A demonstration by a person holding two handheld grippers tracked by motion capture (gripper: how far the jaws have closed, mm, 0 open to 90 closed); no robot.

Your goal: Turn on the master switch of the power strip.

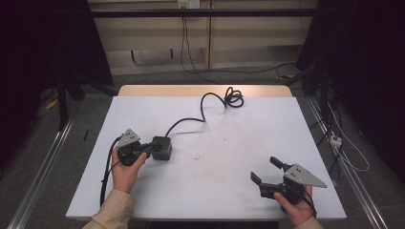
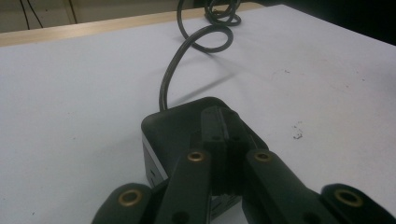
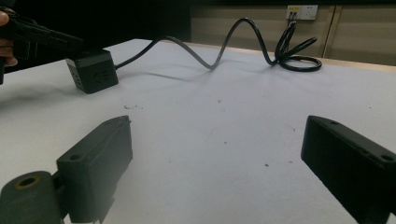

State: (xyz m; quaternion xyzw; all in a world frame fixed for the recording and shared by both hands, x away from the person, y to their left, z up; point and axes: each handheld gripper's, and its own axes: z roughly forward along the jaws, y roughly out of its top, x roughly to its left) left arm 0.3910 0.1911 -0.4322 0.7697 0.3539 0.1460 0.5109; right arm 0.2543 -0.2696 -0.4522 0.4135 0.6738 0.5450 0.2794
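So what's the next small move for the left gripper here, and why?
Probably press down to pin the cube. The left gripper is shut, its tips on the cube's top, not around it. The right gripper waits open, apart, and the cable lies loose.

No text, label, brand, number or sign can be read anywhere. The black cube point(image 3: 92, 70) bears only socket slots on its side, with no lettering legible. The wall outlet point(image 3: 302, 11), beyond the cube, shows a white plate with no readable marking.
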